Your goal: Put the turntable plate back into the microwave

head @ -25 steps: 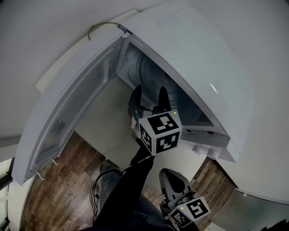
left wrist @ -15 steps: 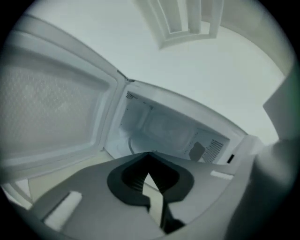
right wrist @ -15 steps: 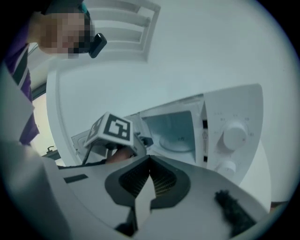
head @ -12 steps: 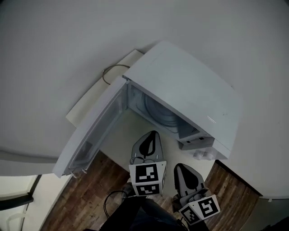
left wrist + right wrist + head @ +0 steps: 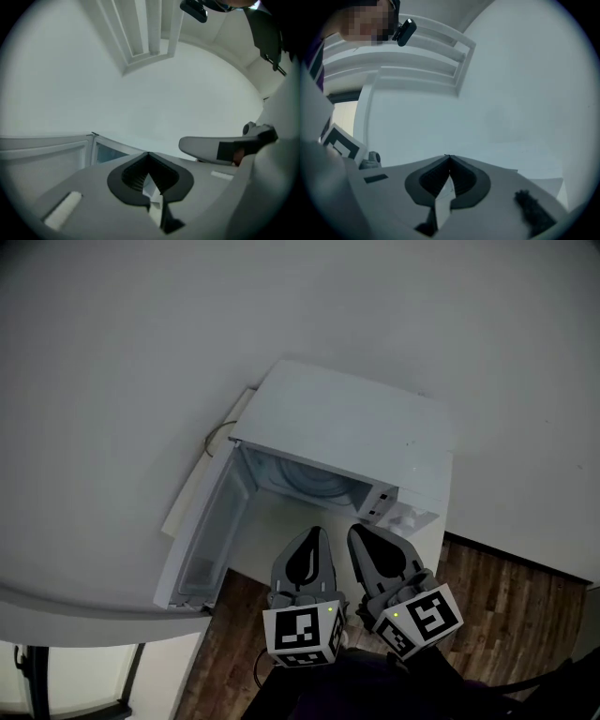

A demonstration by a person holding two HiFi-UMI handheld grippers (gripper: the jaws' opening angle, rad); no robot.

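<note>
The white microwave [image 5: 356, 427] stands with its door [image 5: 211, 531] swung open to the left. Inside the cavity lies the pale glass turntable plate [image 5: 314, 479], partly hidden by the top edge. My left gripper [image 5: 316, 532] and right gripper [image 5: 357, 531] hover side by side in front of the opening, apart from the microwave. Both are shut with nothing between the jaws. In the left gripper view the jaws [image 5: 148, 154] are pressed together, with the right gripper [image 5: 211, 147] beside them. In the right gripper view the jaws [image 5: 449, 157] meet in front of a bare wall.
The microwave sits on a white counter [image 5: 281, 521] against a white wall. A thin cable [image 5: 217, 432] loops behind the door hinge. Dark wooden floor [image 5: 487, 587] lies below to the right. The left gripper's marker cube [image 5: 342, 145] shows in the right gripper view.
The left gripper, open at the cavity mouth a second ago, has drawn back and shut. Both grippers have risen and now sit side by side; the head view has pulled away from the microwave.
</note>
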